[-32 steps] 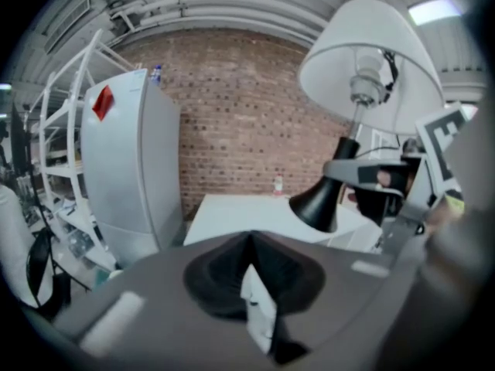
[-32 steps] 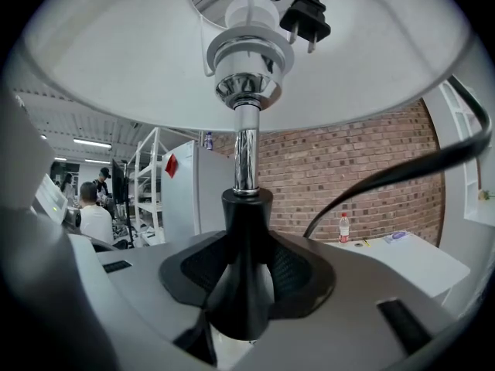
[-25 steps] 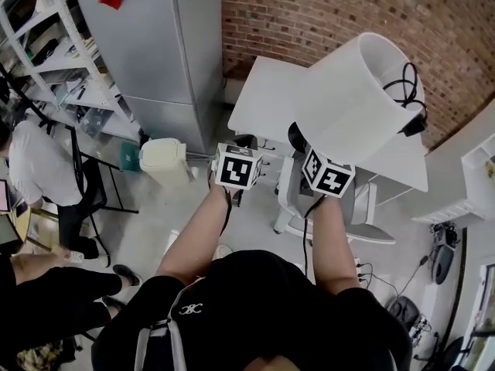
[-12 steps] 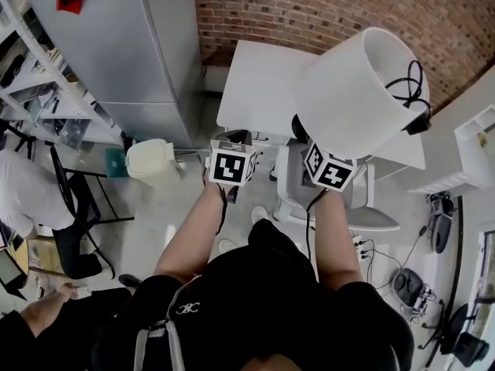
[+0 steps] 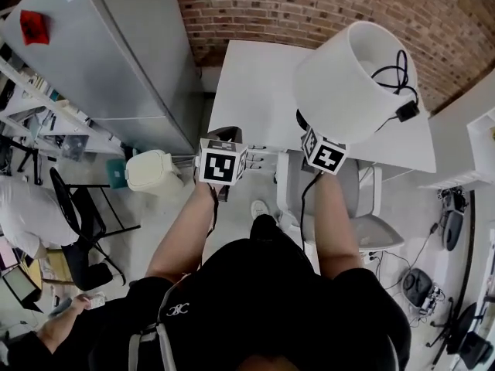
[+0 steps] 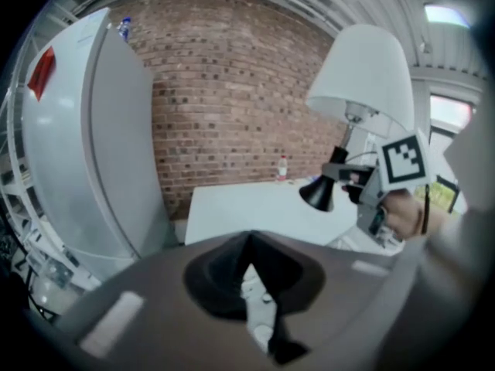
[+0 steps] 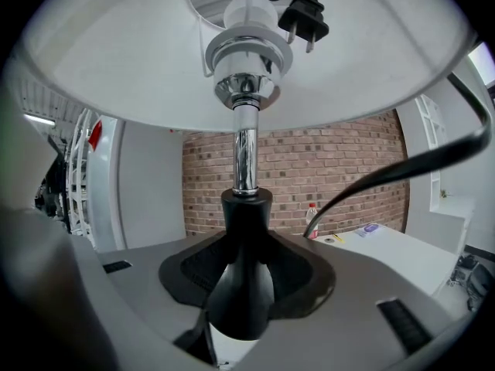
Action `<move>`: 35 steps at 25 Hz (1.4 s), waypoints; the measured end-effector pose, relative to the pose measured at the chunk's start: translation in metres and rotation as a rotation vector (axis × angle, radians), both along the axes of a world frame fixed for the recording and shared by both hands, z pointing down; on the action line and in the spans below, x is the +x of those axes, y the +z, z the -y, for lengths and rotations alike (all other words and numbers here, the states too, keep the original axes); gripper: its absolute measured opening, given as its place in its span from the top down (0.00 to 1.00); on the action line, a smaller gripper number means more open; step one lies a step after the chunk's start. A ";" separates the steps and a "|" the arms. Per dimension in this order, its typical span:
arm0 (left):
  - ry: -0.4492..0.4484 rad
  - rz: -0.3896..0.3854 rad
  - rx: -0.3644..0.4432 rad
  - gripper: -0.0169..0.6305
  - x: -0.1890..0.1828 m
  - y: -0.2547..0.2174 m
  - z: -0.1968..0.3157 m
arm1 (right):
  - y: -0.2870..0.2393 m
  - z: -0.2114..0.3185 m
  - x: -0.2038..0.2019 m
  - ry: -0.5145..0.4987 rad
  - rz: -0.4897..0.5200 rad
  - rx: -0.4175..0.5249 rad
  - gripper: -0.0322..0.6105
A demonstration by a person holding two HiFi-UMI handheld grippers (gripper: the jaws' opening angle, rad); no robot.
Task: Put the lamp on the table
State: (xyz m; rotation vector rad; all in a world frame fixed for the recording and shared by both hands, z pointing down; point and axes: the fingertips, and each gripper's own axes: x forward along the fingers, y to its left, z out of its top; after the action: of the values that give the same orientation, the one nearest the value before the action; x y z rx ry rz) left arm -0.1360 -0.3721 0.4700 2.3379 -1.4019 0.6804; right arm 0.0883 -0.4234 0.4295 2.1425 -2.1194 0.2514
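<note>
The lamp has a white shade (image 5: 356, 79), a chrome stem (image 7: 245, 153) and a black cone base (image 7: 241, 284). My right gripper (image 5: 305, 126) is shut on that black base and holds the lamp upright in the air over the near edge of the white table (image 5: 251, 91). The lamp's black cord and plug (image 5: 402, 108) are tucked into the top of the shade. My left gripper (image 5: 223, 137) hovers to the left of the lamp, short of the table, shut with nothing in it. In the left gripper view the shade (image 6: 363, 72) and the base (image 6: 319, 193) show at the right.
A brick wall (image 5: 309, 10) runs behind the table. A tall grey cabinet (image 5: 116, 60) stands at the table's left, with a white bin (image 5: 151, 170) near it. A pale office chair (image 5: 363, 207) sits under the table's near edge. A small bottle (image 7: 311, 216) stands at the table's back.
The person has stepped closer to the table, and both grippers and the lamp have moved forward with them. The right gripper's hold on the lamp base is unchanged.
</note>
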 end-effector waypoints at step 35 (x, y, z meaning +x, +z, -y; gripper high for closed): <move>-0.074 0.143 -0.187 0.97 0.007 0.104 0.121 | 0.229 0.205 0.038 -0.073 -0.042 -0.212 0.72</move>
State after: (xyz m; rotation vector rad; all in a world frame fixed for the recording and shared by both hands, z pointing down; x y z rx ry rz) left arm -0.1287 -0.4932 0.5736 2.1191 -1.4099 0.9309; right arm 0.1262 -0.6281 0.6587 1.9319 -2.0412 0.4009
